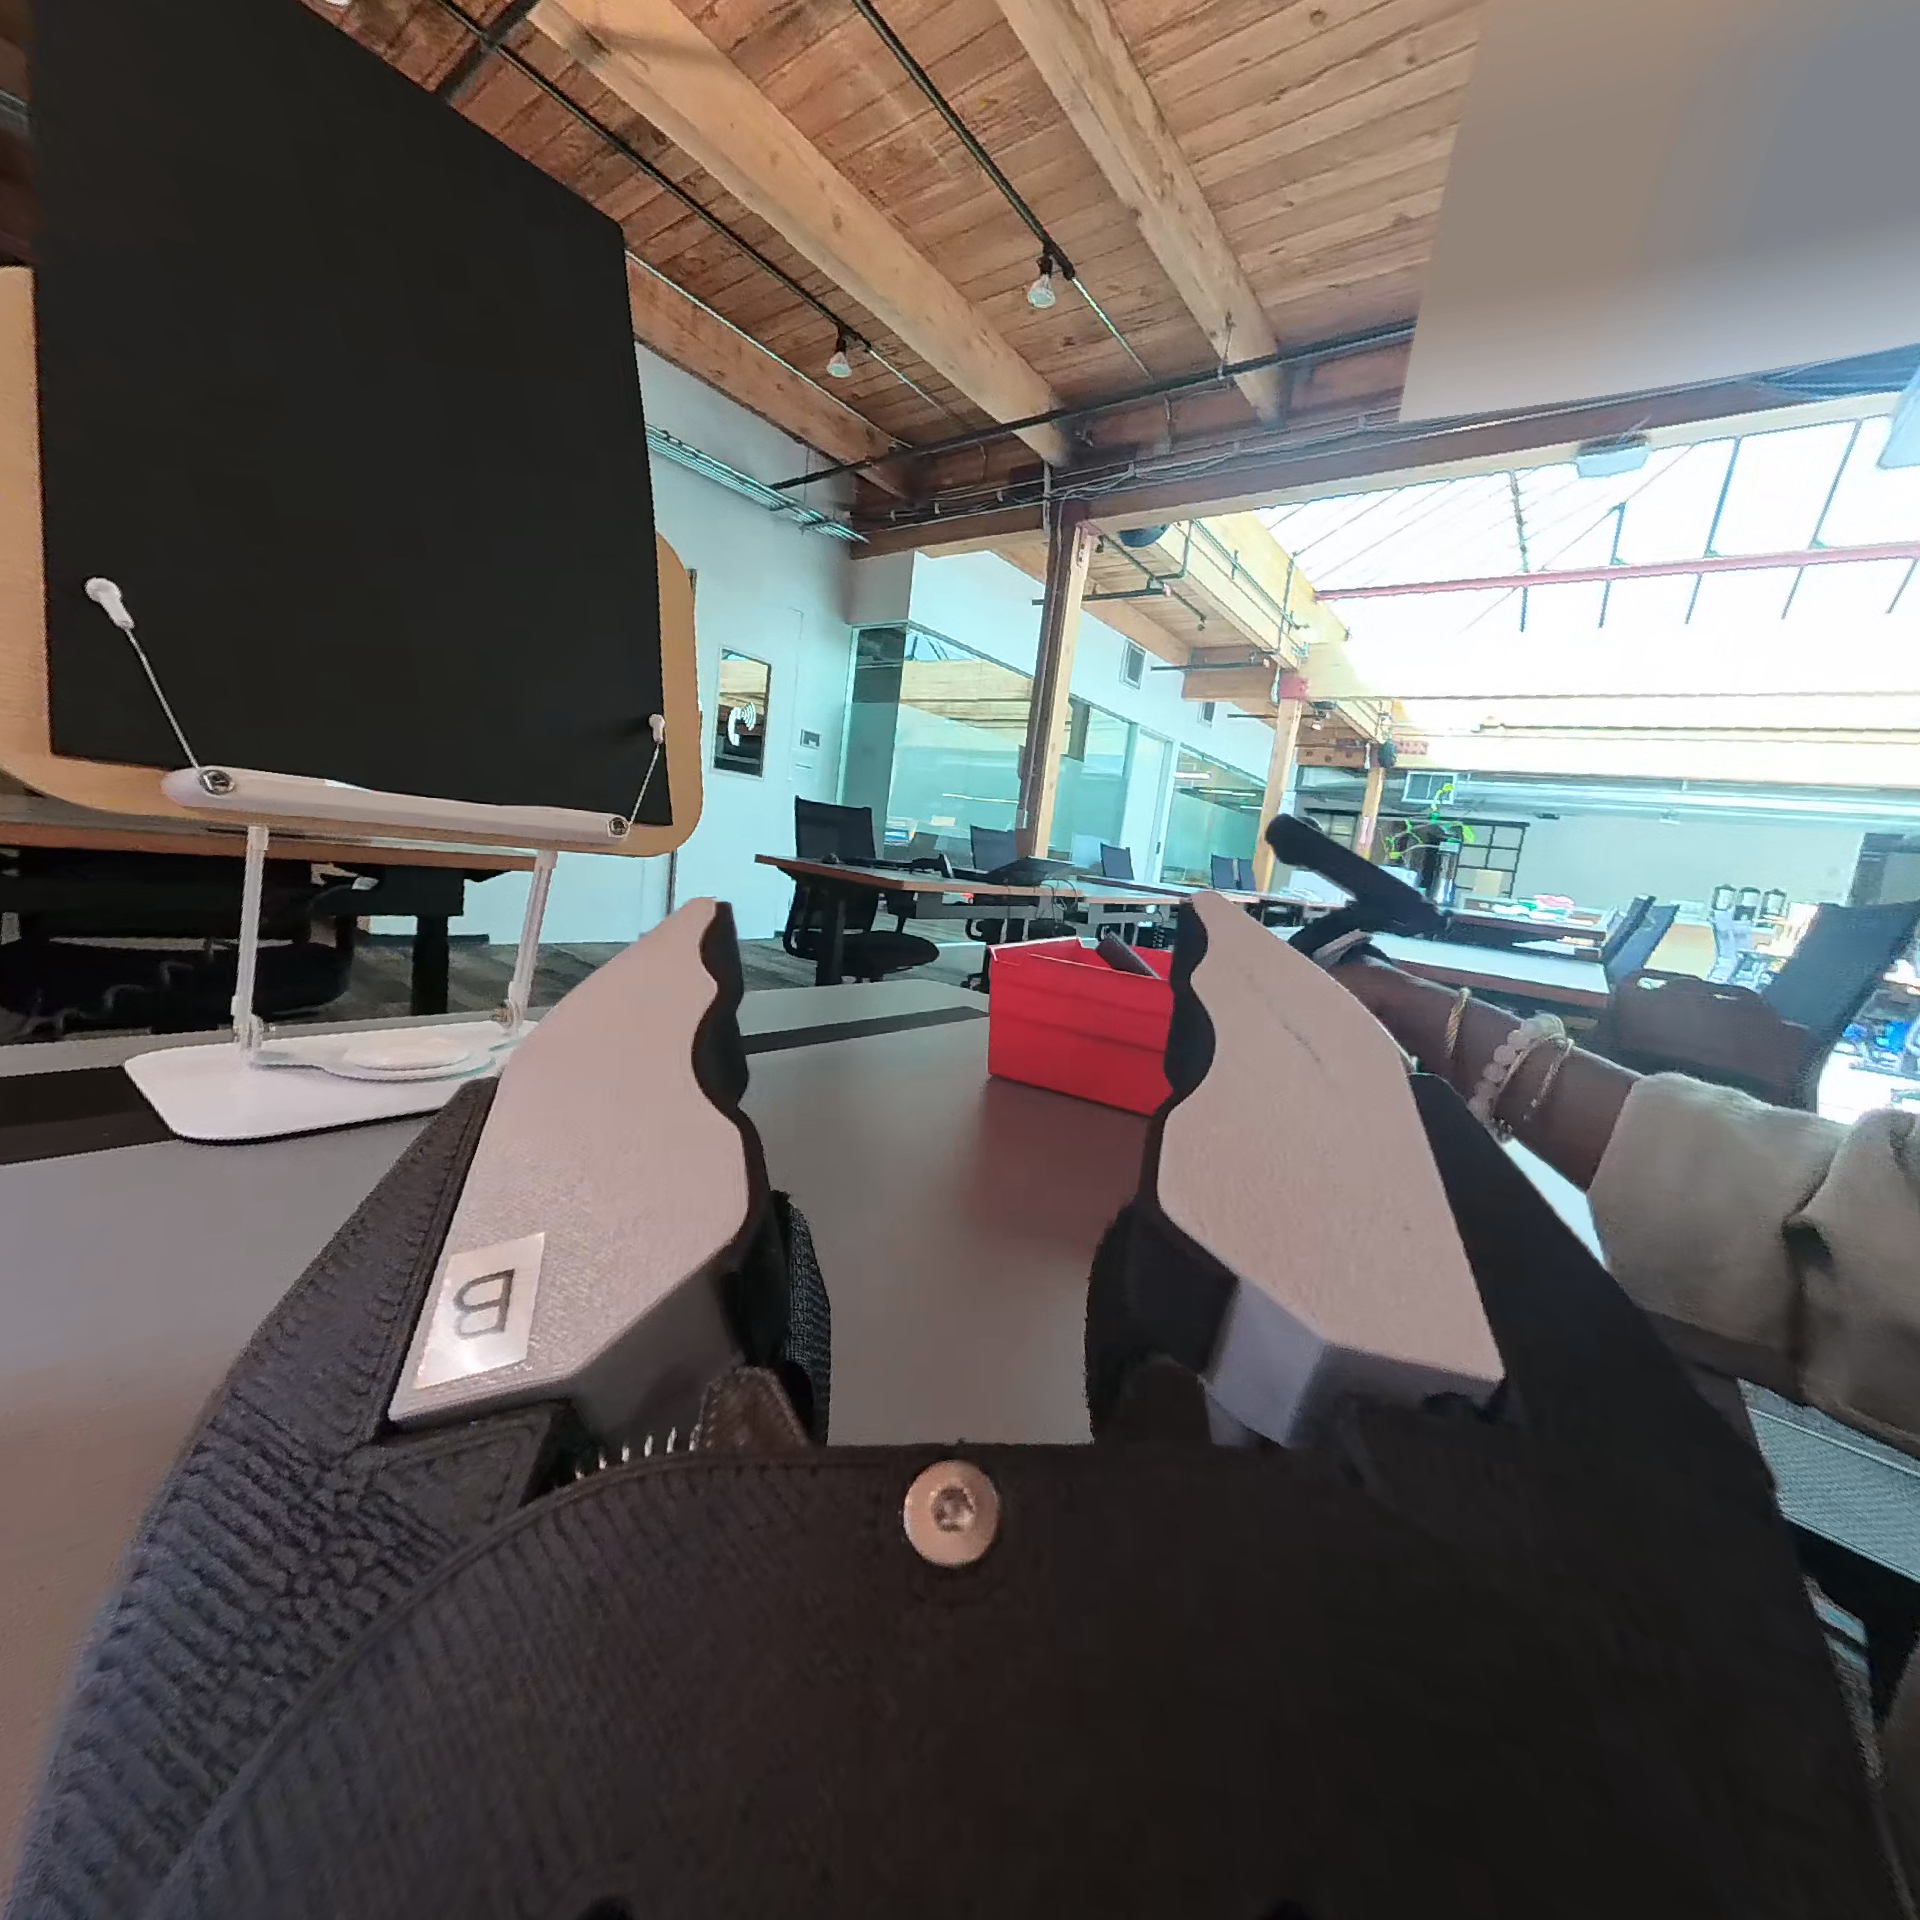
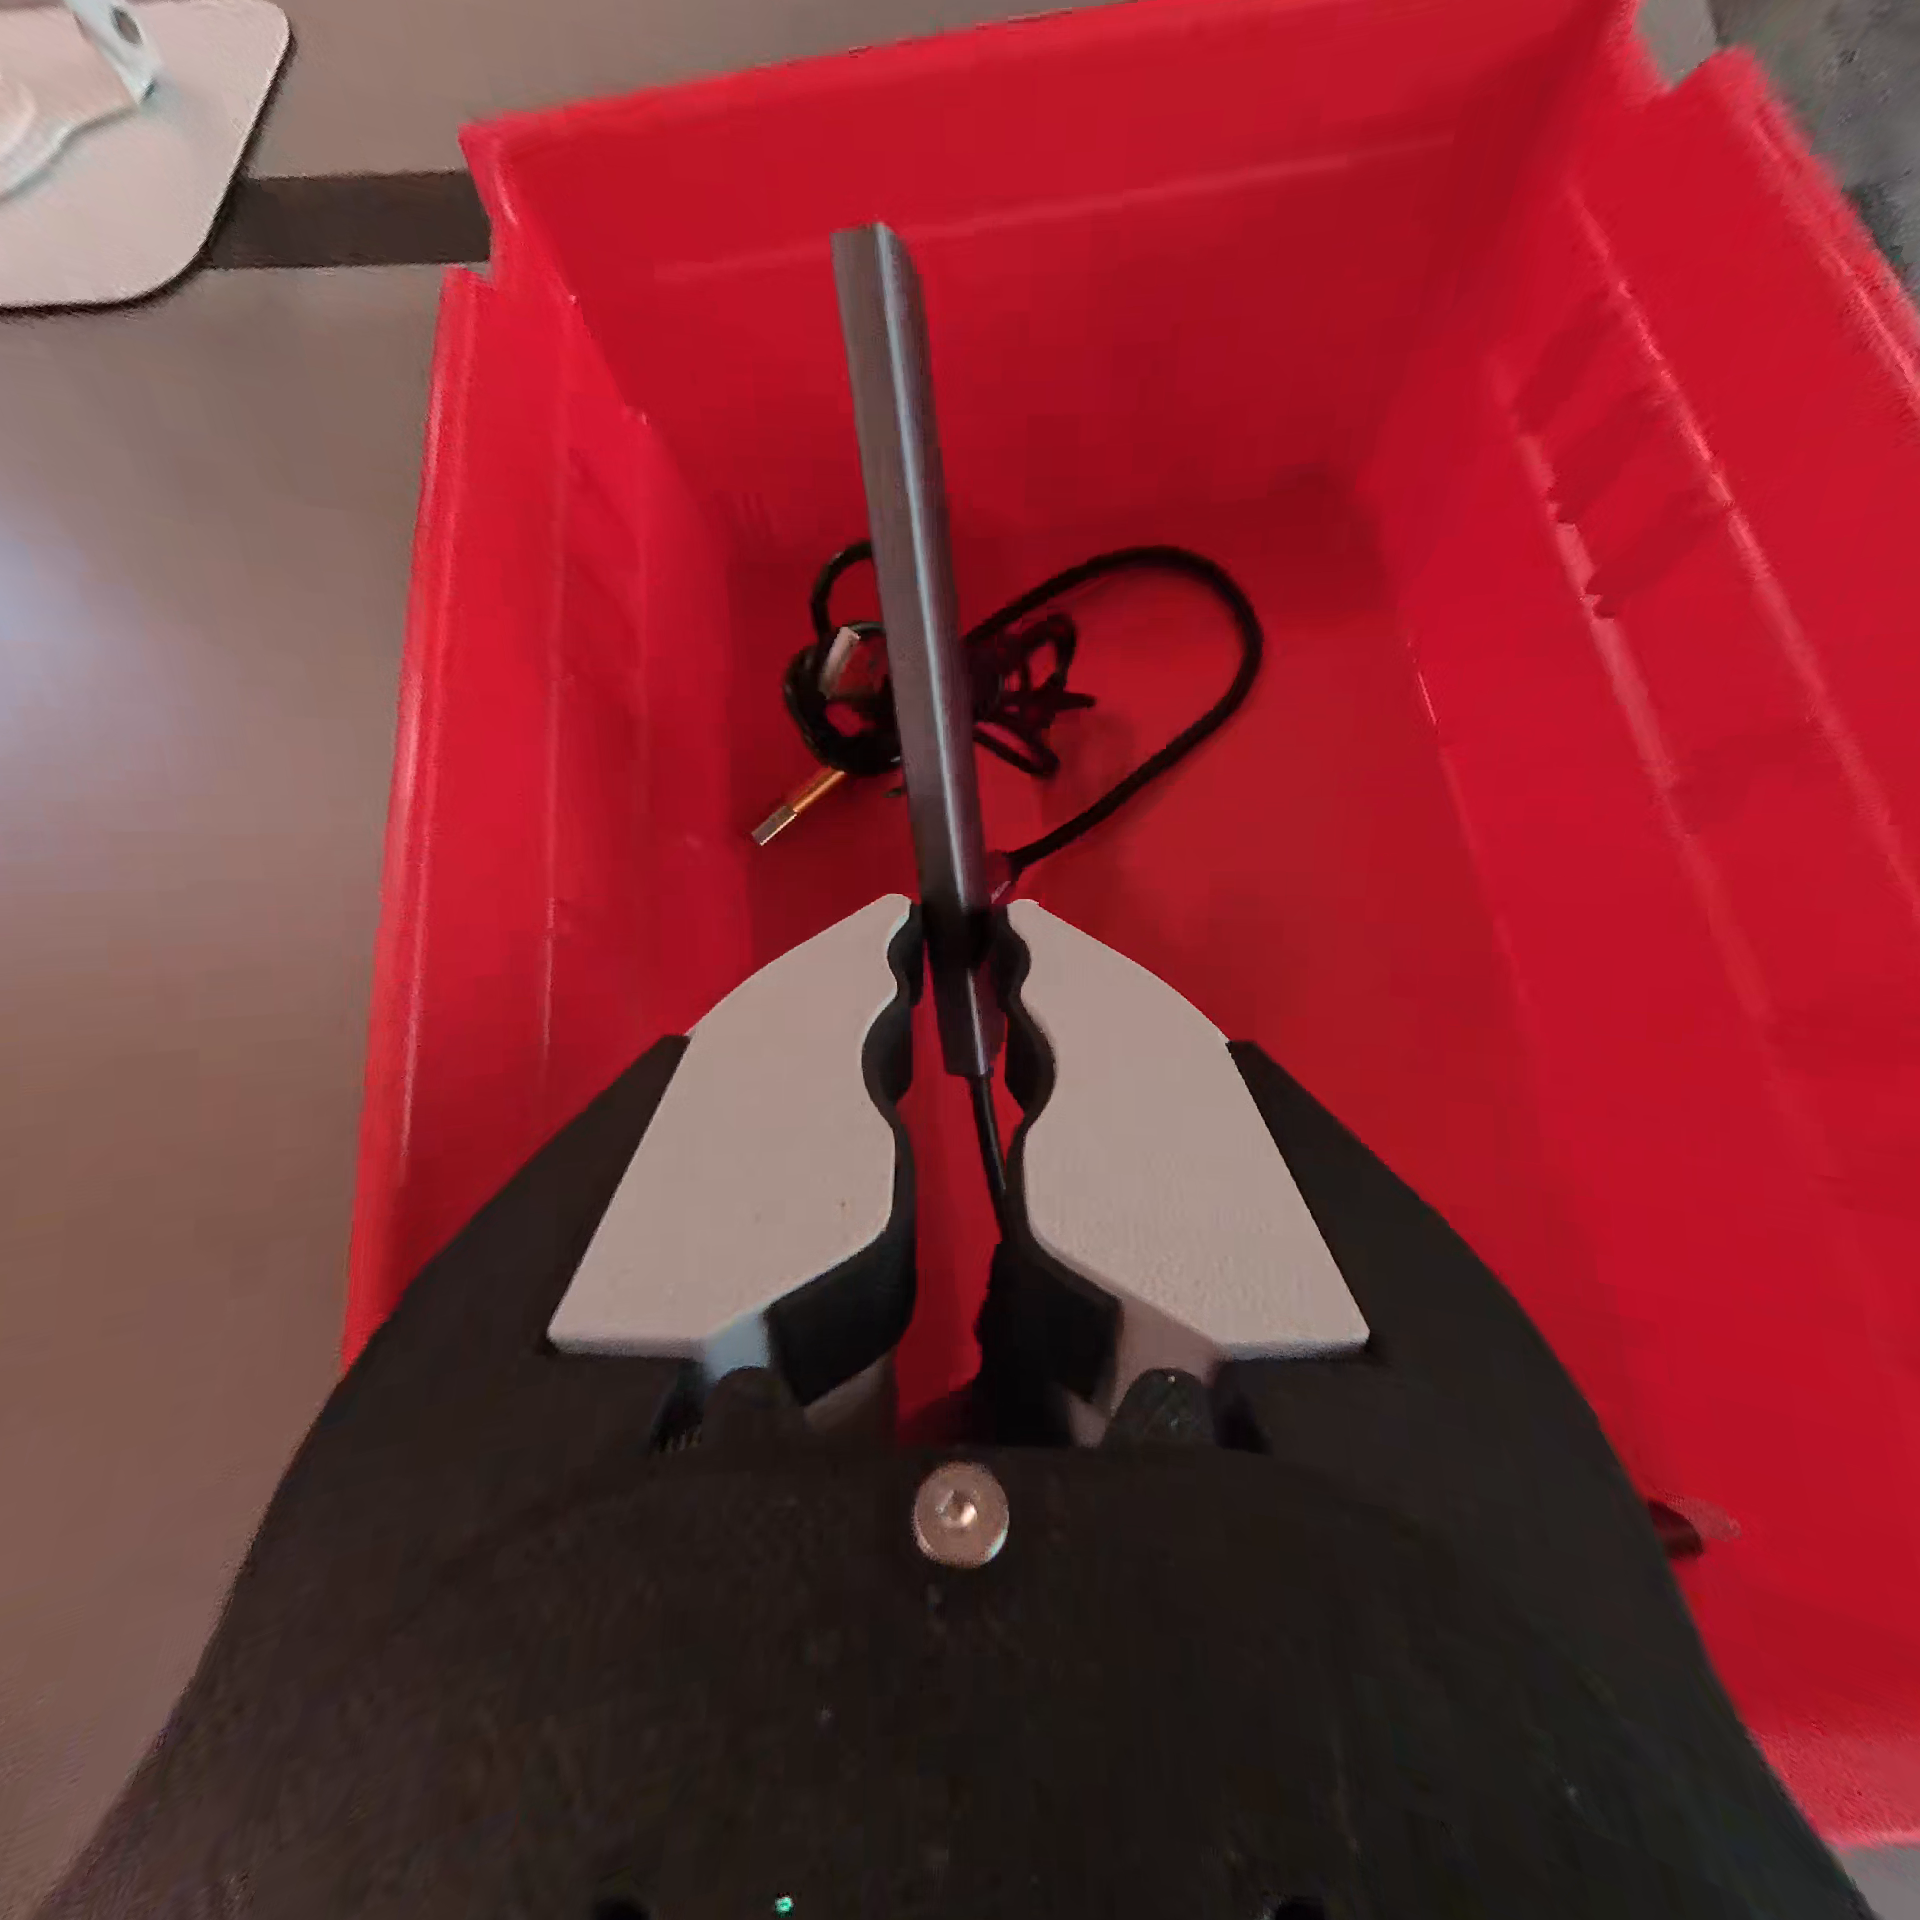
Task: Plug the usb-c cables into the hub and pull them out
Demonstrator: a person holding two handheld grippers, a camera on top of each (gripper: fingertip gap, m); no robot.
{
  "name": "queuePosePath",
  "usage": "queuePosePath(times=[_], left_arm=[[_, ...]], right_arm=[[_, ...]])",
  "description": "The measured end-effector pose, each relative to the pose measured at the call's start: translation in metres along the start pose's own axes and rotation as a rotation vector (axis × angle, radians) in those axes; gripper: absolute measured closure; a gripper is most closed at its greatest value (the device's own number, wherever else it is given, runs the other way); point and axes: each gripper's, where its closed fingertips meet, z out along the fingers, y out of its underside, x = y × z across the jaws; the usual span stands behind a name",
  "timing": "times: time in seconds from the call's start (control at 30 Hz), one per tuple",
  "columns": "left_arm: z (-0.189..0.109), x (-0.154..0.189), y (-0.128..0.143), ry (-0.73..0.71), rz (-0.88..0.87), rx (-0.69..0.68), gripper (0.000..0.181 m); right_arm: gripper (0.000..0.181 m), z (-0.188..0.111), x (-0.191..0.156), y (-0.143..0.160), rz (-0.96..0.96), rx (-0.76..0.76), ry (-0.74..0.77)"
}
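Right gripper [image 2: 961, 914] clamps one dark hub [image 2: 914, 582] above one red bin [image 2: 1558, 727] holding tangled black cables [image 2: 1195, 665]; left gripper [image 1: 961, 935] fingers spread, empty.

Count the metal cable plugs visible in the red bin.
2. A silver plug lies by the cable coil left of the hub; a gold-collared plug lies nearer the bin's left wall. The hub may hide others.
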Motion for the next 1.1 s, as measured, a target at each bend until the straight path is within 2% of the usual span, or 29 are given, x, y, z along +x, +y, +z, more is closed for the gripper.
queuePosePath(times=[0.13,0.27,0.33,0.43,0.5,0.53,0.6,0.67,0.7,0.77,0.87,1.0,1.1], left_arm=[[0.000,0.000,0.000,-0.004,0.006,-0.003,0.104],[0.001,0.002,0.002,0.005,0.010,-0.012,0.103],[0.001,0.002,0.003,0.006,0.014,-0.015,0.103],[0.001,0.002,0.002,0.006,0.014,-0.011,0.103],[0.002,0.002,0.003,0.006,0.013,-0.015,0.103],[0.002,0.003,0.003,0.007,0.016,-0.017,0.103],[0.003,0.003,0.003,0.007,0.027,-0.021,0.103],[0.003,0.004,0.004,0.007,0.039,-0.024,0.103],[0.003,0.005,0.004,0.010,0.042,-0.028,0.103],[0.004,0.006,0.005,0.012,0.046,-0.035,0.103],[0.005,0.009,0.005,0.018,0.053,-0.044,0.103],[0.004,0.018,0.006,0.039,0.087,-0.080,0.103],[-0.001,0.022,0.004,0.045,0.079,-0.088,0.103]], right_arm=[[0.155,-0.009,-0.006,-0.024,-0.015,0.103,0.003],[0.133,-0.040,-0.018,-0.061,-0.070,0.317,0.000],[0.117,-0.056,-0.026,-0.067,-0.077,0.353,-0.034],[0.109,-0.079,-0.041,-0.063,-0.103,0.340,-0.114],[0.108,-0.086,-0.061,-0.037,-0.155,0.174,-0.194],[0.110,-0.086,-0.067,-0.019,-0.196,0.075,-0.195],[0.127,-0.080,-0.069,0.013,-0.277,-0.093,-0.121],[0.160,-0.070,-0.070,0.036,-0.330,-0.214,-0.053],[0.177,-0.066,-0.067,0.036,-0.352,-0.209,0.020],[0.177,-0.062,-0.076,0.031,-0.353,-0.184,0.042],[0.173,-0.052,-0.106,0.025,-0.293,-0.151,-0.010],[0.174,-0.050,-0.124,0.025,-0.347,-0.147,0.059],[0.174,-0.052,-0.142,0.028,-0.324,-0.116,-0.011]])
